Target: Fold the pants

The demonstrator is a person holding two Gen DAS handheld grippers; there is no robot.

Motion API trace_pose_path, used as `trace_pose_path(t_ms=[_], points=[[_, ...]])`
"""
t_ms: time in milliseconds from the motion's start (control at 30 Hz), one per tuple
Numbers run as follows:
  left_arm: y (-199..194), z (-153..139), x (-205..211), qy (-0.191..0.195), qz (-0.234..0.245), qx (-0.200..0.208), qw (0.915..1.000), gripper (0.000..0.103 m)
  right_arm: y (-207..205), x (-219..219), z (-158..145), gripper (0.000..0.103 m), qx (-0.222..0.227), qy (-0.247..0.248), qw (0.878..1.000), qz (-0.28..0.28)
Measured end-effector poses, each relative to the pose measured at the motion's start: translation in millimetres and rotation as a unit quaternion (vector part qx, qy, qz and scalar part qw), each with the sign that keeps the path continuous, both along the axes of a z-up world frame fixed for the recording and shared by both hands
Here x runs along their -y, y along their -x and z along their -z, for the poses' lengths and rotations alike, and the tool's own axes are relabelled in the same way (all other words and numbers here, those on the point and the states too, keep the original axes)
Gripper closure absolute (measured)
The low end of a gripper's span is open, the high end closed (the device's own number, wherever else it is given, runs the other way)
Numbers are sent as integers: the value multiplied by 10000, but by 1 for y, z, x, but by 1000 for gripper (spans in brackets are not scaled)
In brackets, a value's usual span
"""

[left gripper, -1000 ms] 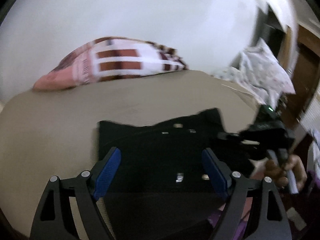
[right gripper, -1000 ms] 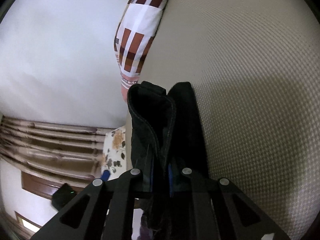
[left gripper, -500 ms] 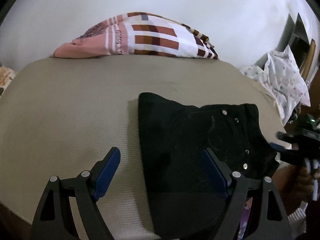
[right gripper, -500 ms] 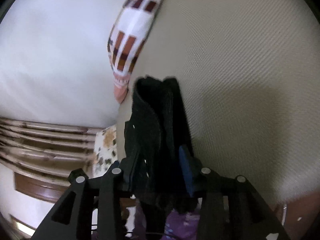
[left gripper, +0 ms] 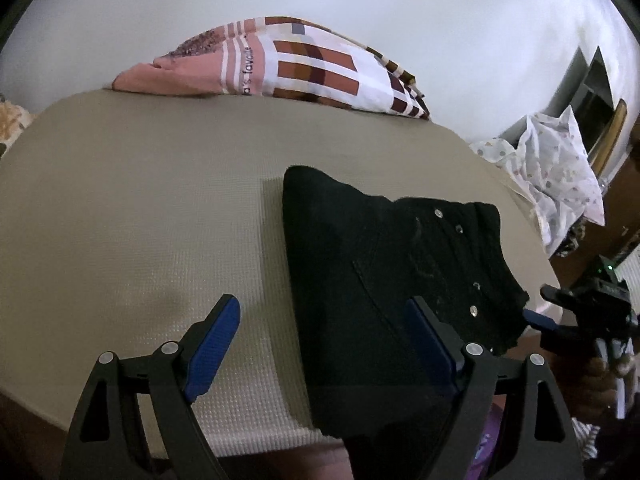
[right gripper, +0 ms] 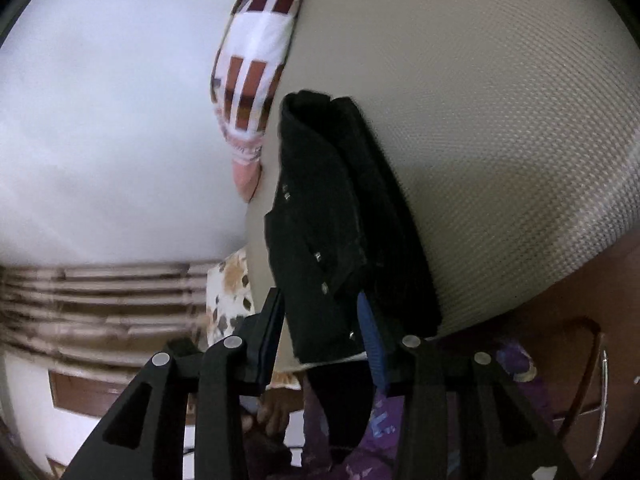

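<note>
Black folded pants [left gripper: 380, 280] with metal studs lie on the beige mattress [left gripper: 140, 220], near its front right edge. My left gripper [left gripper: 323, 308] is open and hovers over the pants' near left edge, one finger above the fabric and the other above bare mattress. In the left wrist view my right gripper [left gripper: 548, 314] sits just off the pants' right corner, held by a hand. In the right wrist view the pants [right gripper: 332, 200] end between the parted jaws of the right gripper [right gripper: 319, 300]. Its pads do not press the cloth.
A pink, white and brown patterned pillow [left gripper: 304, 68] lies at the far edge of the mattress by the white wall. White dotted cloth [left gripper: 556, 176] is piled at the right. A floral cloth [right gripper: 232, 292] and brown slats [right gripper: 100, 300] lie beyond the mattress edge [right gripper: 500, 120].
My right gripper went from shut on the pants' edge to parted and drew back from it. The left gripper shifted left, so the pants now sit under its right finger.
</note>
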State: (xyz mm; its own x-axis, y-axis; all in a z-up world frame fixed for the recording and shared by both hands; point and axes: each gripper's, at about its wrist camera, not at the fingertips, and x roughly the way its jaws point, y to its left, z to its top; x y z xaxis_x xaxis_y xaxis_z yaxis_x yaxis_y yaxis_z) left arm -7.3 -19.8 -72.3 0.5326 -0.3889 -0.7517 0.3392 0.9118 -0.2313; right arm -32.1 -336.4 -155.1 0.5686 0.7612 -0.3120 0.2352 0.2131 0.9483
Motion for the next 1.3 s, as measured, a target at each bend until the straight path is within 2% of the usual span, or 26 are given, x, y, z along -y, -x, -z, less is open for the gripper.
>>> trace_pose_path(t_ms=[167,233,300,367,400,467,500,533,567,767,900,933,1100,1167,1200,1300], points=[[2,7,-1,102,34,-127,9999,19,-10,-10,-8,63,-87,501,9986,132],[2,9,-1,154,50,-205,9997,19,-13,-16,-13,45,-21,589,9980,242],[3,9,-1,172,86,-245,9995,19,-16,-24,-17,39,99,787,9965,267],[5,5,-2,134,87,-219,9996,19,-20,-27,-19,38,98,959,9951,208],[6,3,-3,140,89,-197,9997,19,-19,-23,-15,41,28,871,9959,246],[9,-1,-6,192,85,-160,9997,19,-17,-14,-2,55,-266,634,9970,351],[10,-3,-7,219,89,-171,9996,19,-17,-11,3,68,-408,538,9969,410],[11,-3,-7,243,96,-183,9995,19,-14,-6,13,69,-568,320,9964,541],[12,-4,-7,276,119,-208,9993,19,-13,-5,17,69,-574,178,9964,602],[17,-3,3,211,292,-275,9990,19,-24,-15,-10,63,-231,992,9940,400],[19,-1,5,285,341,-373,9983,19,-25,-20,-20,60,17,1327,9906,322],[19,0,6,313,362,-402,9980,19,-26,-22,-18,55,37,1441,9892,270],[18,5,4,331,309,-543,9975,19,-35,-22,-6,49,-65,1162,9931,163],[17,6,3,325,258,-580,9975,19,-40,-25,-6,77,-130,1396,9900,145],[17,5,3,314,230,-578,9976,19,-42,-27,-6,84,-199,1611,9867,117],[17,1,0,312,171,-508,9981,19,-34,-22,-6,85,-67,1262,9917,238]])
